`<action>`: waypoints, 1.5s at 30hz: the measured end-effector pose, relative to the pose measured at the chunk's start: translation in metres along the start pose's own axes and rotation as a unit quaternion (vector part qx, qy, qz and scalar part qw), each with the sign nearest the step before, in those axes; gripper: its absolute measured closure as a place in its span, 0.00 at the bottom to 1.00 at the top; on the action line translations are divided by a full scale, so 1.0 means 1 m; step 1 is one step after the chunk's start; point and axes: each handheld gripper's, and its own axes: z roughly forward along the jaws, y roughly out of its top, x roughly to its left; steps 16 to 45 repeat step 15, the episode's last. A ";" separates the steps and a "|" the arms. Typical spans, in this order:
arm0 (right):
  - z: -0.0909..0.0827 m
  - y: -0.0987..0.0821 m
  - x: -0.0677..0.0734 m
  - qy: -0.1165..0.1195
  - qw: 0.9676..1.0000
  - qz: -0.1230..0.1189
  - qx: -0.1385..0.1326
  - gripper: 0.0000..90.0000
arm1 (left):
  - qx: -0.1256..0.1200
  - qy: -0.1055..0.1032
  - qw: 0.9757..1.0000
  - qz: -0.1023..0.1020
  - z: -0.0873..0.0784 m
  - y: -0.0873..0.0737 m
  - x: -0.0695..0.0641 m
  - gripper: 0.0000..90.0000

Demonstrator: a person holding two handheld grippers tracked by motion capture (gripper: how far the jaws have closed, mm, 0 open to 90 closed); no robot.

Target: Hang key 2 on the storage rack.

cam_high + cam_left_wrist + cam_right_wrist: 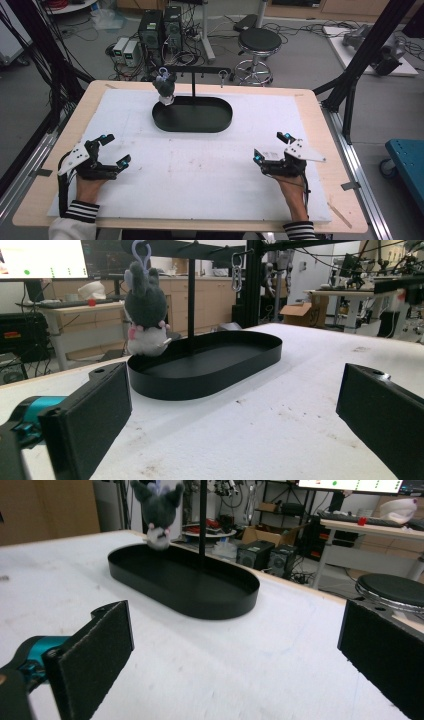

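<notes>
A black oval tray (192, 122) lies at the far middle of the white mat, with a thin black stand (193, 82) rising from it. A small grey and white plush toy (164, 88) hangs by a ring from the left end of the stand's crossbar; the same plush toy (145, 310) (159, 516) hangs over the tray rim (210, 382) (170, 592). A metal clip (236, 271) dangles from the bar's right end. My left gripper (115, 148) rests near the left front, open and holding nothing. My right gripper (270, 147) rests near the right front, open too.
The white mat (200, 170) covers most of the wooden table (327, 175). Beyond the far edge are a stool (258, 42), computer boxes (160, 30) and cables on the floor. Black frame posts (350, 85) flank the table.
</notes>
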 end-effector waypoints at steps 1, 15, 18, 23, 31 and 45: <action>0.000 -0.005 0.001 0.002 1.000 0.004 0.005 0.01 | 0.000 -0.001 1.000 0.001 0.000 0.000 0.000 0.02; -0.001 -0.036 0.005 -0.019 1.000 0.018 -0.016 0.01 | 0.000 0.000 1.000 0.000 0.000 0.000 0.000 0.02; -0.001 -0.036 0.005 -0.019 1.000 0.018 -0.016 0.01 | 0.000 0.000 1.000 0.000 0.000 0.000 0.000 0.02; -0.001 -0.036 0.005 -0.019 1.000 0.018 -0.016 0.01 | 0.000 0.000 1.000 0.000 0.000 0.000 0.000 0.02; -0.001 -0.036 0.005 -0.019 1.000 0.018 -0.016 0.01 | 0.000 0.000 1.000 0.000 0.000 0.000 0.000 0.02; -0.001 -0.036 0.005 -0.019 1.000 0.018 -0.016 0.01 | 0.000 0.000 1.000 0.000 0.000 0.000 0.000 0.02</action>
